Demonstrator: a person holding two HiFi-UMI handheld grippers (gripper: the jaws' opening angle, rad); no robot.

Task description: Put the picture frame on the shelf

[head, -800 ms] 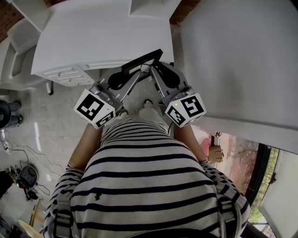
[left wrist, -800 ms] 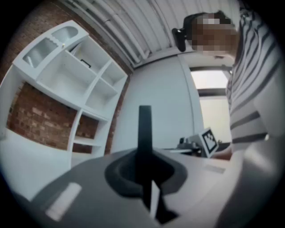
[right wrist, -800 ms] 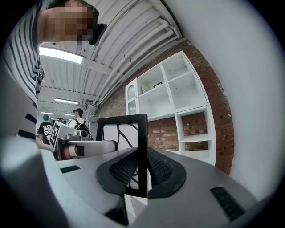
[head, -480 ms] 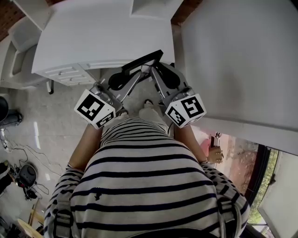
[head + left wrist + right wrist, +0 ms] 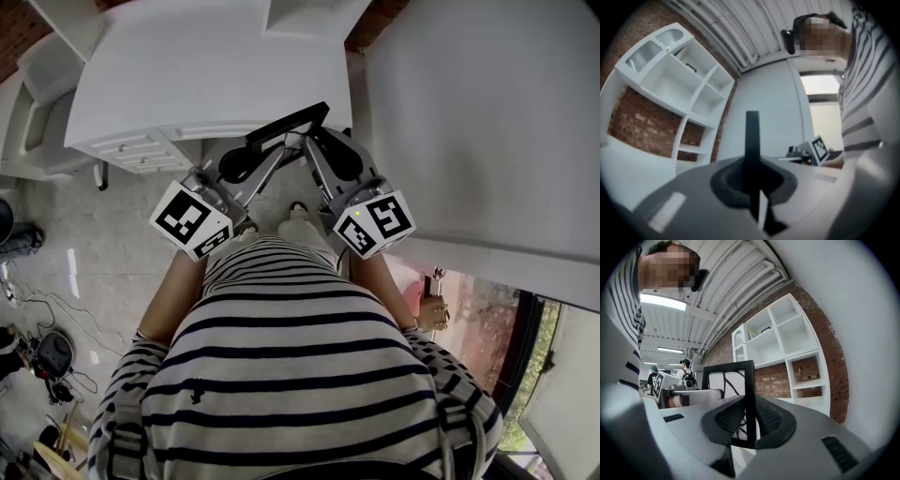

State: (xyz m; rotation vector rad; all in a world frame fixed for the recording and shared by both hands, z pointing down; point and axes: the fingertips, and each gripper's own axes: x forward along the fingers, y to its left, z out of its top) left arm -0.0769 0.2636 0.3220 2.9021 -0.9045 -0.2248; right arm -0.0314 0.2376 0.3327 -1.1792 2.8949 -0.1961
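Head view: square-marker cube, left hand-held gripper

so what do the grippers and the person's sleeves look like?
The left gripper and right gripper both have light grey shells with black pads, which look ribbed on the right one. Each carries a white cube with black square markers. The person wears a black-and-white striped top, sleeves included.
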